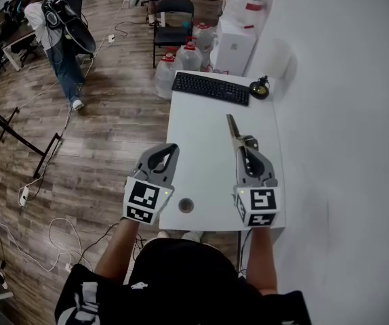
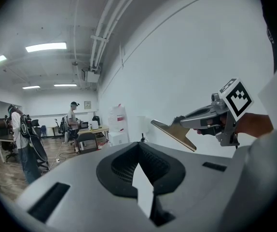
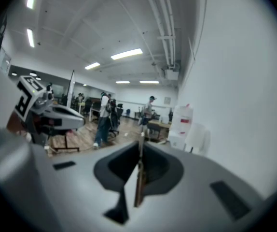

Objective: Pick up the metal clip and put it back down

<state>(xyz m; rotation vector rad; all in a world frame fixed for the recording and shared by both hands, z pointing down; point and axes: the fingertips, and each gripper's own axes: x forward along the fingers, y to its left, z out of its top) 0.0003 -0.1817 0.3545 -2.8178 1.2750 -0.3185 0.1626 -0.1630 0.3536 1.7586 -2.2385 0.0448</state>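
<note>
The right gripper (image 1: 243, 147) was squeezed tight on the metal clip (image 1: 234, 128), holding it over the white table (image 1: 201, 137). The left gripper (image 1: 171, 149) was closed on nothing. Step 1, picking up, looked done. Putting it down was left.

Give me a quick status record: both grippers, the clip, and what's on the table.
left gripper: shut, nothing between the jaws
right gripper: shut on the metal clip
clip position: sticks out ahead of the jaws, over the table, looks lifted off it
table: white, keyboard at the far edge
task stage: clip held, not yet put down
</note>
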